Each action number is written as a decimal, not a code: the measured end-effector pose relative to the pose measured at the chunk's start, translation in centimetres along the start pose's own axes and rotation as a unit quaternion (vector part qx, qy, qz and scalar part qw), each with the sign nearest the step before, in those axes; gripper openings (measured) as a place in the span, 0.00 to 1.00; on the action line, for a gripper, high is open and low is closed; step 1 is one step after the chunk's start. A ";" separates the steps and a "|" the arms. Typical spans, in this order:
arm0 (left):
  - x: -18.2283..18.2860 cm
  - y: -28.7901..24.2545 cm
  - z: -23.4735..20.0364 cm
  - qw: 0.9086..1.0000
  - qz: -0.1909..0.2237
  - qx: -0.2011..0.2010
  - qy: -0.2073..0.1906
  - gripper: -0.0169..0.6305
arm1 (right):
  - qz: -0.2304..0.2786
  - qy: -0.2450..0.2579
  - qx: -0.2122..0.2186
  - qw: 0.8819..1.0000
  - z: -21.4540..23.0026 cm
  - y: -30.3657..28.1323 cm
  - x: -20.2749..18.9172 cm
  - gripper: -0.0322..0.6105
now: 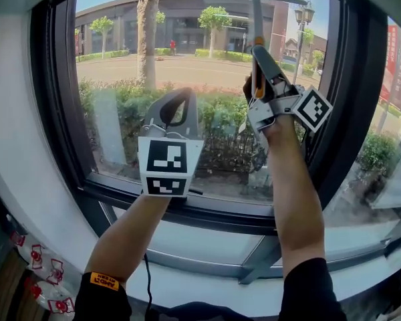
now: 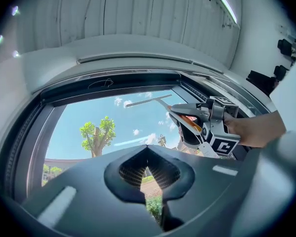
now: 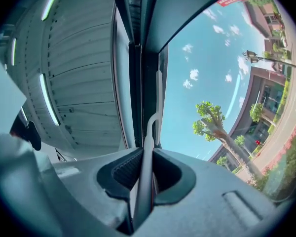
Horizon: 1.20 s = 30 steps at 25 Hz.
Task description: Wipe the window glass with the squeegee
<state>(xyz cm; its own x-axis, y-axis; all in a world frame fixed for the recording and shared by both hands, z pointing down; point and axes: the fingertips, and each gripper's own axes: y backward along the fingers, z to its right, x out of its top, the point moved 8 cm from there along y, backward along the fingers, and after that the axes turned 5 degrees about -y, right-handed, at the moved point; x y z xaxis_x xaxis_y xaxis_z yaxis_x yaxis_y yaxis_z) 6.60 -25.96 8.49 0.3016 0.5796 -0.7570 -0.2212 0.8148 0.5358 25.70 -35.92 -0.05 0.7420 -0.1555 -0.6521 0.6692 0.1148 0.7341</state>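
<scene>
The right hand-held gripper (image 3: 144,176) was clamped on the squeegee (image 3: 152,120) handle, held high so the blade lay across the top of the glass (image 1: 187,55), probably ready for a downward pull. The left hand-held gripper (image 2: 148,174), jaws together on nothing, hung lower, out of the way.

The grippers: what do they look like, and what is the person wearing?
Both the left gripper and the right gripper have dark grey jaws and a white cube printed with black square markers. A thin black cable runs beside the left arm. The person wears black sleeves; the left has an orange label.
</scene>
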 end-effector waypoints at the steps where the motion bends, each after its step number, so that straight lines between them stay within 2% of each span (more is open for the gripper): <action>1: 0.0 0.1 0.0 1.000 -0.001 0.000 -0.001 0.04 | 0.000 -0.002 0.002 1.000 0.1 0.0 0.1 0.12; 7: -3.3 3.0 0.2 1.000 -0.022 0.010 0.014 0.04 | 0.005 -0.020 0.011 1.000 0.4 2.0 -1.5 0.12; 13: -9.1 8.4 2.8 0.996 -0.061 0.014 0.060 0.03 | 0.003 -0.062 -0.002 0.998 0.7 7.9 -6.7 0.12; 17: -12.4 11.1 5.1 0.993 -0.099 0.008 0.065 0.03 | -0.006 -0.080 -0.028 0.996 0.7 12.9 -10.7 0.12; 24: -15.3 13.4 7.0 0.985 -0.145 0.013 0.090 0.03 | -0.009 -0.110 -0.084 0.990 0.3 21.4 -16.1 0.12; 30: -16.6 14.8 6.8 0.982 -0.167 0.023 0.088 0.03 | -0.020 -0.112 -0.087 0.990 0.6 22.4 -16.8 0.12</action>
<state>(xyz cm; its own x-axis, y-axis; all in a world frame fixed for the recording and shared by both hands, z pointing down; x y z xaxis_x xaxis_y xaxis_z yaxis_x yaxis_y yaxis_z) 4.61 -23.53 31.50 0.1849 0.2730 -0.9441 -0.0928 0.9612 0.2598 28.22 -31.28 27.41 0.7005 -0.3747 -0.6074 0.7090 0.2680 0.6523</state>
